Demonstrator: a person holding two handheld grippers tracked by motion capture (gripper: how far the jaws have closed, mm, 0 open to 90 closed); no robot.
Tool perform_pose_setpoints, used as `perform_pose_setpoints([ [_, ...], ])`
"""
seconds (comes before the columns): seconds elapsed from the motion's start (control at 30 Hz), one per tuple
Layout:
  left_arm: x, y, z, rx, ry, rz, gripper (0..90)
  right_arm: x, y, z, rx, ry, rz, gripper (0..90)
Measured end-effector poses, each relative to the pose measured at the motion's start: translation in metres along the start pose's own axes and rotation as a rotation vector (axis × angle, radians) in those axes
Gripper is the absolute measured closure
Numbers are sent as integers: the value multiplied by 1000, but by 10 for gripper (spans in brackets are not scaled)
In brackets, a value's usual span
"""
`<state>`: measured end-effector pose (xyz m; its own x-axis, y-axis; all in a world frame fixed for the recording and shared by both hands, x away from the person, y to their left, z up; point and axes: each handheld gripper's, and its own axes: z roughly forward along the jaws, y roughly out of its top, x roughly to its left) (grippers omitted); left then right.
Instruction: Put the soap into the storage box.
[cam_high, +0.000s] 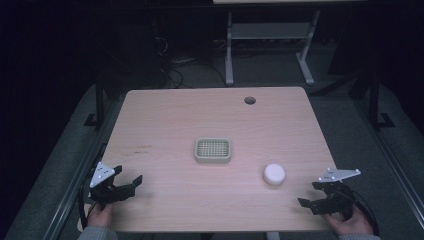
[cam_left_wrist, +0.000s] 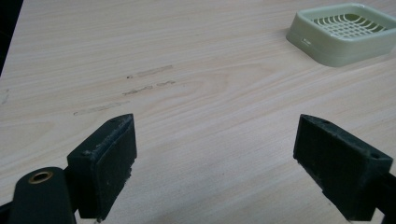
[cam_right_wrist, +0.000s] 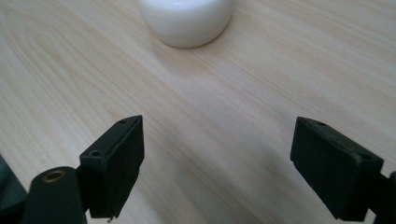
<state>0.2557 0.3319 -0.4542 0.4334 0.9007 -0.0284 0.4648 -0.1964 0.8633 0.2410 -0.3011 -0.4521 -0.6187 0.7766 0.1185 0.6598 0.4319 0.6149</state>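
The pale wooden counter (cam_high: 165, 125) is carrying a pale green square slatted plastic tray (cam_high: 213, 150) at its middle. Right of the tray, a small round white lidded jar (cam_high: 274, 174) is sitting just ahead of the right gripper (cam_high: 309, 194), whose fingers are standing released. The left gripper (cam_high: 128, 177), well left of the tray, is likewise spread, empty.

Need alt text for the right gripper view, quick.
The right gripper hangs open over bare wooden table, jaws wide apart and empty. A white round object sits just ahead, cut off by the top edge.

Black tongs (cam_high: 129, 181) — grey sleeves (cam_high: 97, 233).
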Motion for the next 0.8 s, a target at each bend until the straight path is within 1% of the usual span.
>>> perform_pose_setpoints([
  [0.1,0,0,-1,2,0,0,128,0,4,-1,1,0,3,167],
  [0.13,1,-1,-1,-2,2,-6,128,1,9,-2,7,-1,-5,167],
  [0.2,2,-1,-1,-1,4,-8,128,1,14,-2,19,-11,-20,167],
  [0.23,2,-1,-1,-1,4,-8,129,1,14,-2,19,-11,-20,167],
  [0.27,1,-1,-1,-2,2,-4,128,3,20,-2,25,-10,-16,167],
  [0.3,1,-1,-1,-2,2,-4,128,3,20,-2,25,-10,-16,167],
  [0.33,1,0,-1,-2,2,3,128,6,28,-1,36,-8,-29,167],
  [0.37,1,0,-1,-2,2,3,128,6,28,-1,36,-8,-29,167],
  [0.4,0,0,-1,-6,0,2,128,10,38,1,47,-9,-58,164],
  [0.43,0,1,-1,-4,-1,7,128,10,38,1,47,-9,-58,164],
  [0.47,-1,0,0,-2,-5,5,129,13,47,2,59,-4,-76,157],
  [0.5,-1,0,0,-2,-5,5,128,13,47,2,59,-4,-76,157],
  [0.53,-1,1,0,-4,-4,4,128,15,56,5,70,-1,-100,157],
  [0.57,0,1,1,-4,-4,4,128,16,61,6,79,2,-109,157],
  [0.6,0,1,1,-4,-4,4,128,16,61,6,79,2,-109,157],
  [0.63,0,1,1,-4,-6,4,129,17,69,8,93,4,-120,157],
  [0.67,0,2,1,-4,-7,9,128,18,73,10,96,5,-129,157],
  [0.7,0,2,1,-4,-7,9,129,18,73,10,96,5,-129,157],
  [0.73,-1,2,1,-3,-6,5,128,19,80,11,104,14,-134,157],
  [0.8,0,1,1,1,-7,4,128,20,86,15,122,18,-141,157],
])
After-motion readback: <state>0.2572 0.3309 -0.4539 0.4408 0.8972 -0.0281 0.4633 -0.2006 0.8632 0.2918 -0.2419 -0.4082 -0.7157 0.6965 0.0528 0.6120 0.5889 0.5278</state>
